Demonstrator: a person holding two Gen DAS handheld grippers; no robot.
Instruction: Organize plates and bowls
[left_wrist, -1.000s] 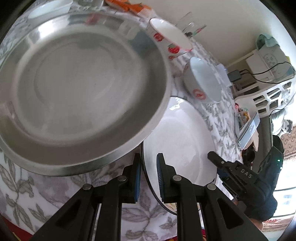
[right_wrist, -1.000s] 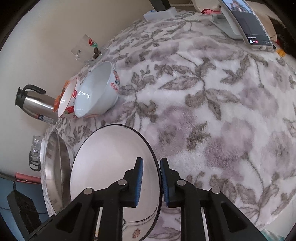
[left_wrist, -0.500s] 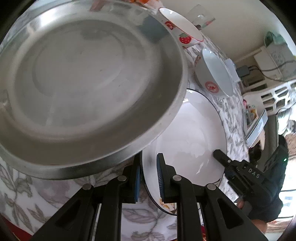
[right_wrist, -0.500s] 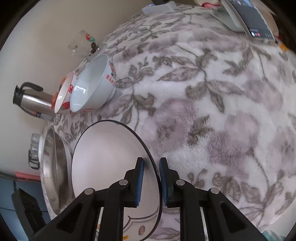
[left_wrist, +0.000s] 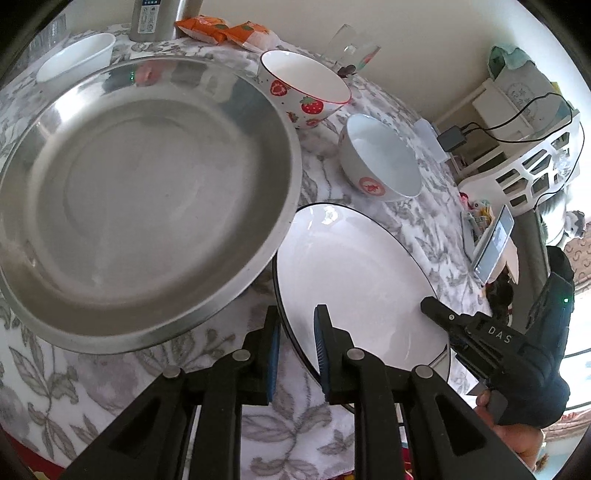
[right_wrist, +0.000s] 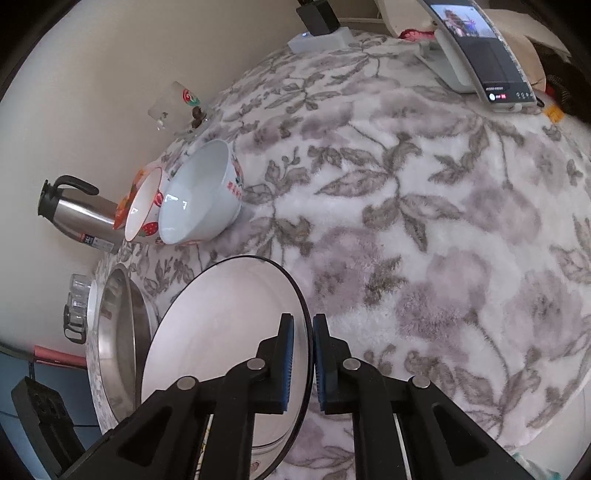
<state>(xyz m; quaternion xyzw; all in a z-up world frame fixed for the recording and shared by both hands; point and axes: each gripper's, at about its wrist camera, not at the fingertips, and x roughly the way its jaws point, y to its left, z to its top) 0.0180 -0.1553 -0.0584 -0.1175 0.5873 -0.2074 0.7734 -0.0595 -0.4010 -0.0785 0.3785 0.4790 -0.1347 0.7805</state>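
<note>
Fingers of both grippers, left (left_wrist: 295, 347) and right (right_wrist: 303, 354), clenched on opposite rims of the white plate (left_wrist: 354, 280), lying at four o'clock from the steel basin (left_wrist: 140, 192); best lifted level, evenly.

Your left gripper (left_wrist: 295, 341) points steeply down, jaws nearly closed across the near rim of the black-rimmed white plate (left_wrist: 354, 266). Your right gripper (right_wrist: 303, 360), equally steep, has just clamped its blue pads onto the plate's right edge.
</note>
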